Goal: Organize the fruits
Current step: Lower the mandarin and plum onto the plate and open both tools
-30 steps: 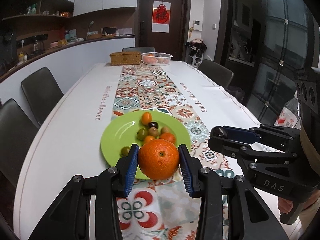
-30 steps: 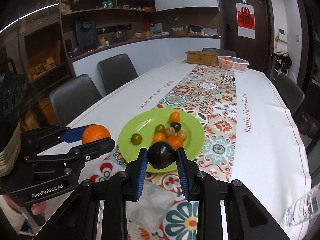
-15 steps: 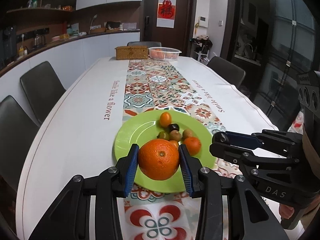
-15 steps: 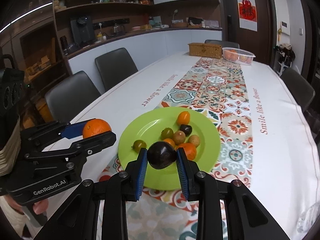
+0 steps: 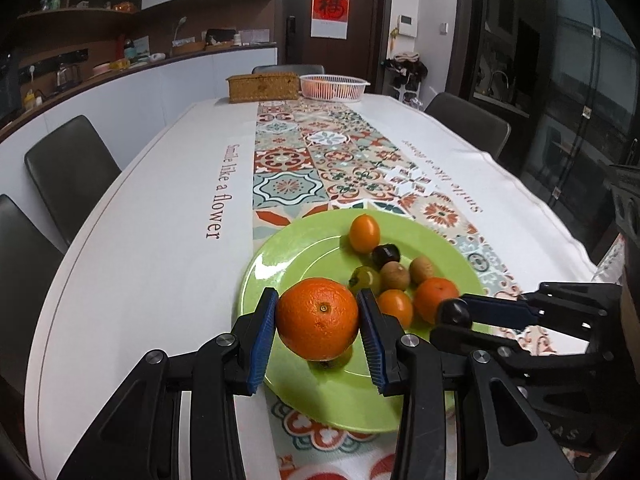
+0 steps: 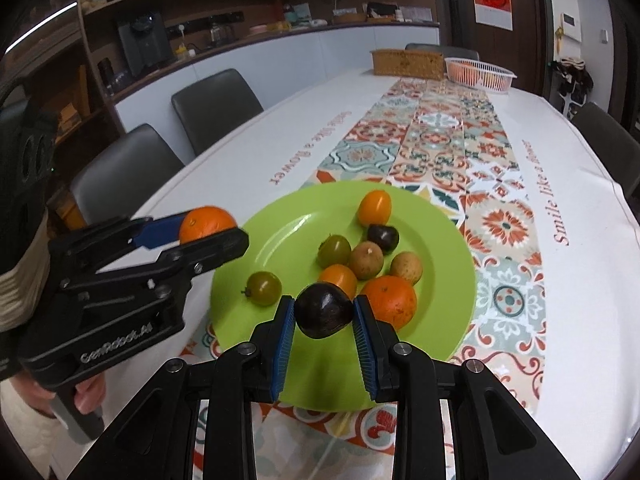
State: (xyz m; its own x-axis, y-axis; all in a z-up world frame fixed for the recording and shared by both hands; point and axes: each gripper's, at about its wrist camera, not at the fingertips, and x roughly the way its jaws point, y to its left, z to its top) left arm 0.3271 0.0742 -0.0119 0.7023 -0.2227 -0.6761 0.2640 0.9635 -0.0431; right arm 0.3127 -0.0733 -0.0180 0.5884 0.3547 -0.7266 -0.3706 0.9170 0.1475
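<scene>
My left gripper is shut on a large orange and holds it over the near left part of a green plate. My right gripper is shut on a dark purple fruit over the plate's near edge. The plate holds several small fruits: a mandarin, green tomatoes, brown fruits, a dark one and an orange tomato. The left gripper with the orange shows in the right wrist view; the right gripper shows in the left wrist view.
The plate lies on a patterned runner on a white table. A wicker box and a white basket with fruit stand at the far end. Dark chairs line both sides.
Both grippers have moved forward and lower over the plate, each still holding its fruit. The plate now fills more of both views.
</scene>
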